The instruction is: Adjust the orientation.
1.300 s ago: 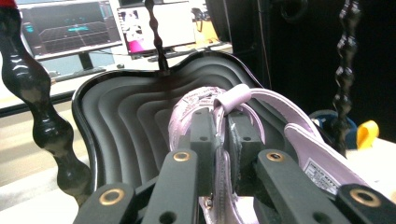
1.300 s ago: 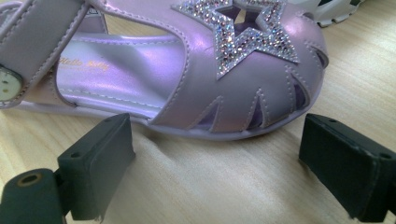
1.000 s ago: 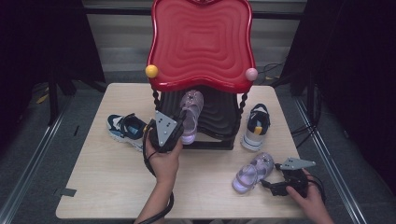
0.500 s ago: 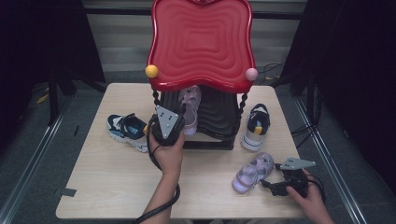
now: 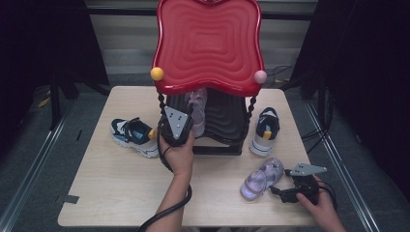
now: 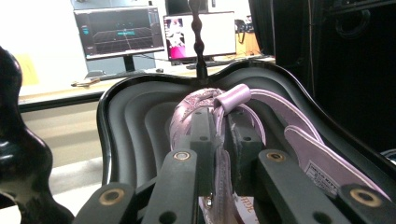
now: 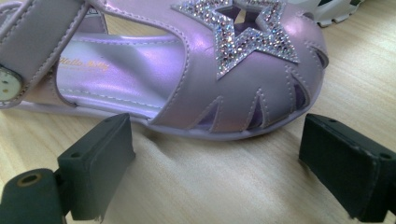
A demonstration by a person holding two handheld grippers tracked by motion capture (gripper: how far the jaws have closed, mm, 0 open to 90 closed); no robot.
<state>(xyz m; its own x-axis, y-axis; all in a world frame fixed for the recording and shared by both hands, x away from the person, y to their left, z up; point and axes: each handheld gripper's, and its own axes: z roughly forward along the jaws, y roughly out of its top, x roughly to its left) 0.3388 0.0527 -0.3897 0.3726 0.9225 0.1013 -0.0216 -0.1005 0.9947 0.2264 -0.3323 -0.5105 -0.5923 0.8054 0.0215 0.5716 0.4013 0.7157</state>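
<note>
The right tool (image 5: 285,186) rests at 5 o'clock on the desk (image 5: 106,183), its jaws wide apart around nothing, just in front of a purple sandal (image 7: 196,79). Farther, near the centre, the left tool (image 6: 217,140) is closed on the second purple sandal (image 6: 261,116), which lies in the black tray (image 6: 126,116) under the red top (image 5: 208,43).

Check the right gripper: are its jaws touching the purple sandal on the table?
Apart. The right gripper view shows the right gripper open, bare wood between both jaws and the purple sandal.
</note>
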